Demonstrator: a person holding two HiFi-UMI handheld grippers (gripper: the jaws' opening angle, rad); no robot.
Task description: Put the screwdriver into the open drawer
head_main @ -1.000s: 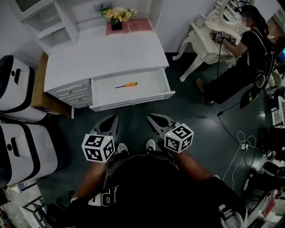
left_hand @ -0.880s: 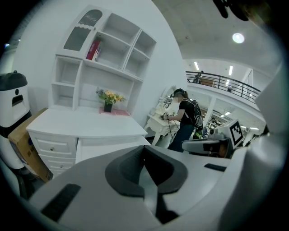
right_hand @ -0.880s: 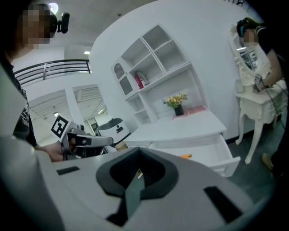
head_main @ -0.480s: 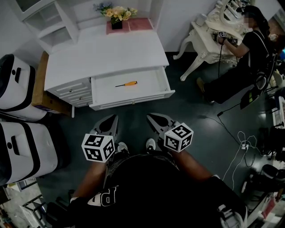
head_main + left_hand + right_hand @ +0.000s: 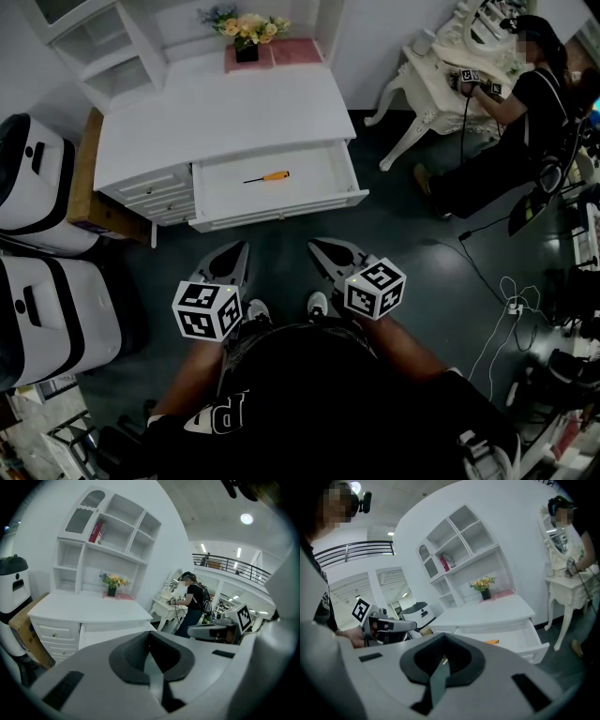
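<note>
An orange-handled screwdriver (image 5: 268, 177) lies inside the open white drawer (image 5: 277, 211) of the white desk (image 5: 220, 117); its orange handle (image 5: 491, 641) also shows in the right gripper view. Both grippers hang well short of the drawer, over the dark floor near the person's body. My left gripper (image 5: 227, 262) has its jaws together with nothing between them, and the left gripper view (image 5: 151, 665) shows the pads meeting. My right gripper (image 5: 330, 255) is shut and empty too, the pads closed in its own view (image 5: 440, 667).
Two white machines (image 5: 37, 187) stand left of the desk beside a cardboard box (image 5: 89, 202). A flower vase (image 5: 246, 37) sits at the desk's back on a pink mat. A seated person (image 5: 511, 122) works at an ornate white table (image 5: 436, 84) at right. Cables (image 5: 511, 305) trail on the floor.
</note>
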